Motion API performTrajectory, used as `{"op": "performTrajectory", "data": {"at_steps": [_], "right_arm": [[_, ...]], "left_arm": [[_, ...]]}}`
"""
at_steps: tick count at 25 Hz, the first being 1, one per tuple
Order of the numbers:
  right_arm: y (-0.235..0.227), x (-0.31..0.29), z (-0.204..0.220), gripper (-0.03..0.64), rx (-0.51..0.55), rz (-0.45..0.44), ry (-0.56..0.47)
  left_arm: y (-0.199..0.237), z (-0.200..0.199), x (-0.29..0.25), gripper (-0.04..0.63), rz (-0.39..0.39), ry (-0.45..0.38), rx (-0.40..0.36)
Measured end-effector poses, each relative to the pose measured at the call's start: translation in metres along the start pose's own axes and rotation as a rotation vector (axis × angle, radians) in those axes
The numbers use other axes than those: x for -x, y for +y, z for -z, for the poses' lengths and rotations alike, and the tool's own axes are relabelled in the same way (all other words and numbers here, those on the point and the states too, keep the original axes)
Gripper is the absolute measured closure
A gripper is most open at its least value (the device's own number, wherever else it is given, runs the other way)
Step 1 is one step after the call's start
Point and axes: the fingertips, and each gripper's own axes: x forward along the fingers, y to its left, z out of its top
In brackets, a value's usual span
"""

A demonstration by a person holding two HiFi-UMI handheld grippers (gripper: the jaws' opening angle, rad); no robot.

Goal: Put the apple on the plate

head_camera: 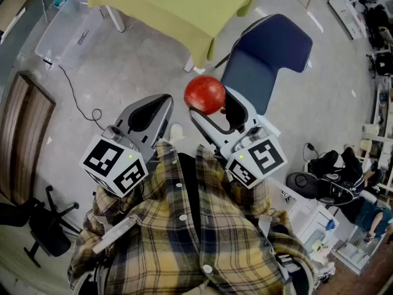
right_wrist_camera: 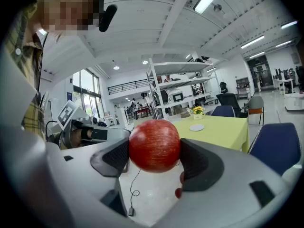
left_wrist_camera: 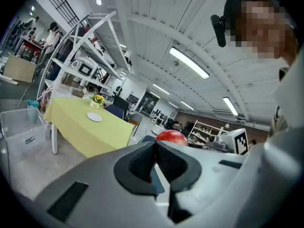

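Floor at far left held a clear plastic bin (head_camera: pixel 64 29); the left gripper (head_camera: pixel 163 101) hung with jaws pressed together, empty. The right gripper (head_camera: pixel 214 108) clamped the red apple (head_camera: pixel 204 94) in mid-air, a blue chair (head_camera: pixel 265 57) just beyond it beside the yellow-green table (head_camera: pixel 178 8) bearing the white plate (right_wrist_camera: pixel 196 127).

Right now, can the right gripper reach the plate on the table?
Probably not yet: the right gripper, shut on the apple, is well short of the plate; the floor between looks open.
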Motion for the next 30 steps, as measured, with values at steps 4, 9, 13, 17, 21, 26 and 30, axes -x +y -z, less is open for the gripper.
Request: {"op": "performTrajectory", "data": {"at_steps": [4,9,13,17,21,26,30], "right_arm": [[-0.002,0.0,0.0,0.29,-0.006,-0.003,-0.006],[-0.008,0.002,0.0,0.29,-0.013,-0.014,-0.012],[-0.008,0.005,0.003,0.29,-0.022,-0.022,-0.01],[-0.01,0.012,0.004,0.29,-0.026,-0.048,-0.018],[-0.008,0.019,0.007,0.29,-0.048,-0.064,-0.03],[-0.004,0.004,0.014,0.29,-0.063,-0.092,-0.001],[-0.005,-0.016,0.013,0.29,-0.049,-0.1,0.028]], "left_arm": [[-0.001,-0.001,-0.002,0.588,-0.007,0.001,-0.005],[-0.003,-0.001,-0.003,0.588,-0.033,-0.013,-0.014],[-0.002,0.002,0.002,0.588,-0.051,-0.023,-0.003],[-0.006,0.007,0.005,0.588,-0.083,-0.04,-0.003],[-0.008,0.015,0.012,0.588,-0.111,-0.045,0.004],[0.004,0.019,0.021,0.588,-0.145,-0.053,0.023],[0.022,0.015,0.016,0.588,-0.15,-0.041,0.042]]}}
